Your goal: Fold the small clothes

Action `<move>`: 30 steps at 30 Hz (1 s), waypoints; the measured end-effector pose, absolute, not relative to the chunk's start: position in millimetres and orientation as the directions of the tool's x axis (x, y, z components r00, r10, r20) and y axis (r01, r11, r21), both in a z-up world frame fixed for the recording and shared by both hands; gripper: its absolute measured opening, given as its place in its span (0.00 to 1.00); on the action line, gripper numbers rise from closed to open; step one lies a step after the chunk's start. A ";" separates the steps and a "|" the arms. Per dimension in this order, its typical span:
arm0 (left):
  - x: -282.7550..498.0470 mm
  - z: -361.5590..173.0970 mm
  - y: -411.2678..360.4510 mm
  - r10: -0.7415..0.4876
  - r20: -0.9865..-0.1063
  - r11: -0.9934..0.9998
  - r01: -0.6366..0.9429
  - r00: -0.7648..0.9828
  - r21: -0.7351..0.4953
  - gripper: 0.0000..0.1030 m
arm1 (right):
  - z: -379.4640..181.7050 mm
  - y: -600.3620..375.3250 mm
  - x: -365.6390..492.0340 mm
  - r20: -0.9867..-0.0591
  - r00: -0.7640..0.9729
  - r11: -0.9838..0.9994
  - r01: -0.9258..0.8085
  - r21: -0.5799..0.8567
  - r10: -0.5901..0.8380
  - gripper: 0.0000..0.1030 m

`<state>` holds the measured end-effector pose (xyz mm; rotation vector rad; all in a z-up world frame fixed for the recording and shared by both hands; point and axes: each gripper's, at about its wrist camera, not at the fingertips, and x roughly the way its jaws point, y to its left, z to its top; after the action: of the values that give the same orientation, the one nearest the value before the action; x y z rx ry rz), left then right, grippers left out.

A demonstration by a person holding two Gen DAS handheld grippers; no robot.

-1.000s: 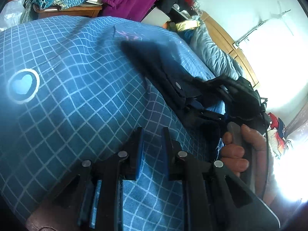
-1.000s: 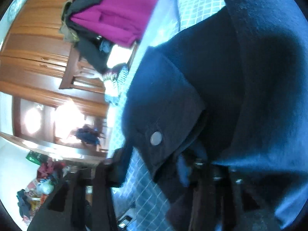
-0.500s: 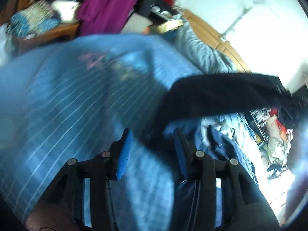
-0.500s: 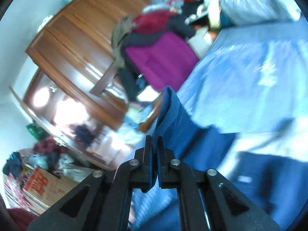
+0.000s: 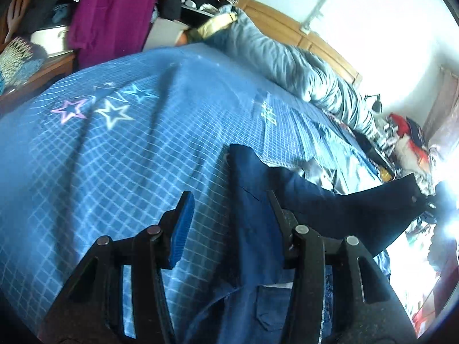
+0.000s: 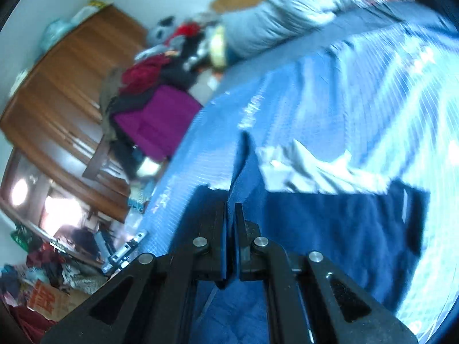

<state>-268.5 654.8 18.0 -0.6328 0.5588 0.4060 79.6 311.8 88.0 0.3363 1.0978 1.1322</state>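
Note:
A dark navy garment (image 5: 315,200) with a snap button lies partly on the blue checked bedspread (image 5: 114,143) and is stretched up toward the right edge of the left wrist view. My left gripper (image 5: 229,203) is open above the bedspread, with the garment's left edge passing between its fingers. In the right wrist view my right gripper (image 6: 231,209) is shut on an edge of the navy garment (image 6: 338,229), which spreads out to the right below it.
A grey duvet (image 5: 301,66) lies along the wooden headboard. A chair piled with purple and dark clothes (image 5: 112,14) stands beyond the bed. A wooden wardrobe (image 6: 66,86) and floor clutter (image 6: 51,272) lie to the left.
My right gripper has lifted the garment off the bed and pulled it out to the right. My left gripper has opened wider and the garment now reaches between its fingers.

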 end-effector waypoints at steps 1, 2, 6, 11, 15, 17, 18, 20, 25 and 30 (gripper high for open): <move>-261.0 18.1 650.9 0.170 -0.608 0.749 -0.503 0.775 -0.432 0.46 | 77.9 307.9 83.0 -0.530 -0.006 0.444 -0.537 0.717 0.848 0.06; -252.5 18.2 645.6 0.153 -0.619 0.764 -0.489 0.771 -0.421 0.46 | 67.9 304.5 87.1 -0.533 -0.011 0.450 -0.519 0.726 0.846 0.06; -224.8 19.5 614.0 0.091 -0.656 0.860 -0.391 0.750 -0.328 0.46 | 38.5 298.3 93.6 -0.535 -0.023 0.462 -0.474 0.749 0.844 0.07; -239.1 11.9 621.7 0.156 -0.713 0.833 -0.479 0.683 -0.276 0.46 | -4.2 270.5 96.0 -0.670 0.030 0.616 -0.426 0.662 0.741 0.19; -279.4 9.5 630.7 0.250 -0.760 0.814 -0.555 0.601 -0.172 0.46 | -22.3 247.0 74.8 -0.794 0.057 0.726 -0.447 0.522 0.606 0.19; -297.3 8.0 630.4 0.265 -0.775 0.809 -0.569 0.573 -0.144 0.45 | -19.1 237.6 63.1 -0.780 0.073 0.717 -0.453 0.530 0.622 0.24; -302.8 6.8 626.6 0.262 -0.783 0.818 -0.560 0.564 -0.130 0.45 | -18.0 233.5 58.0 -0.771 0.088 0.717 -0.446 0.536 0.631 0.34; -298.8 3.6 615.4 0.239 -0.792 0.849 -0.517 0.561 -0.110 0.43 | -20.9 230.0 51.5 -0.750 0.104 0.712 -0.422 0.561 0.653 0.41; -269.4 -19.7 584.6 0.247 -0.851 0.908 -0.418 0.464 0.035 0.29 | -27.0 246.5 40.3 -0.732 0.076 0.690 -0.411 0.596 0.677 0.41; -266.7 -25.5 578.3 0.189 -0.851 0.920 -0.392 0.490 -0.022 0.27 | -22.4 258.6 32.7 -0.722 0.064 0.667 -0.445 0.598 0.689 0.41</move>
<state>-266.7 578.3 -25.5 -0.2246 0.9995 0.3563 32.7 258.6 -22.4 0.2410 1.2372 0.8691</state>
